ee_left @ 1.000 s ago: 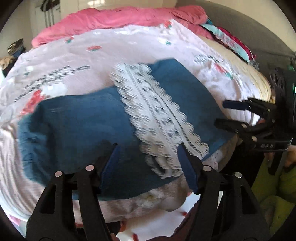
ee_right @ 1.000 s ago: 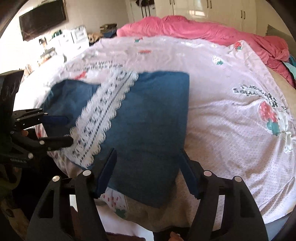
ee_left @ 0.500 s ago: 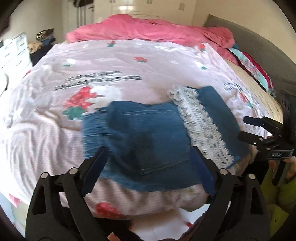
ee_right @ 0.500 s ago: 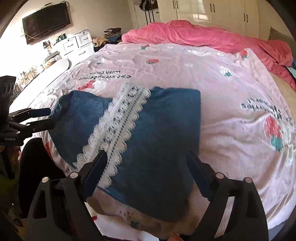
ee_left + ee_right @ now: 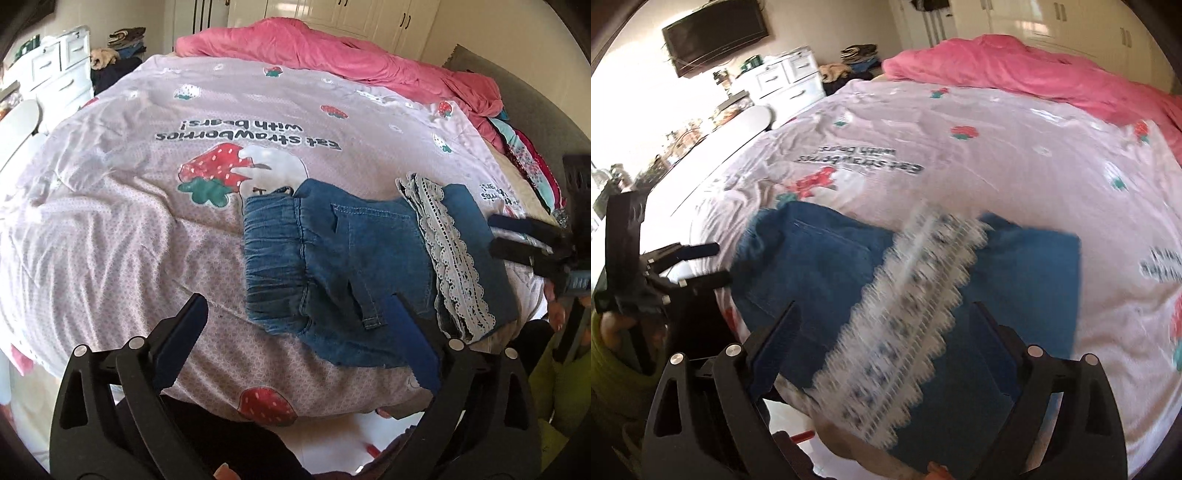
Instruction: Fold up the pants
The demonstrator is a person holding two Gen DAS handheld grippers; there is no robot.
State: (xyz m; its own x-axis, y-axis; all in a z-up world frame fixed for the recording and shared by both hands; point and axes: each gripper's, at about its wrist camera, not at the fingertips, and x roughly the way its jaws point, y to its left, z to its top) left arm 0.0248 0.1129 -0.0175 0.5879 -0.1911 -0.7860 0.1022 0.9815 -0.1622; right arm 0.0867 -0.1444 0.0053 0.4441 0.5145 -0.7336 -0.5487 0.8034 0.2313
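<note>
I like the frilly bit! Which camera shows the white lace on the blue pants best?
The left wrist view: the white lace trim on the folded blue denim pants is sharp, scallops clear. The right wrist view shows it bigger but blurred.

One pair of pants (image 5: 354,280), two hand-held grippers, left (image 5: 295,339) and right (image 5: 886,343), one pink duvet (image 5: 332,51), one bed (image 5: 110,221).
</note>
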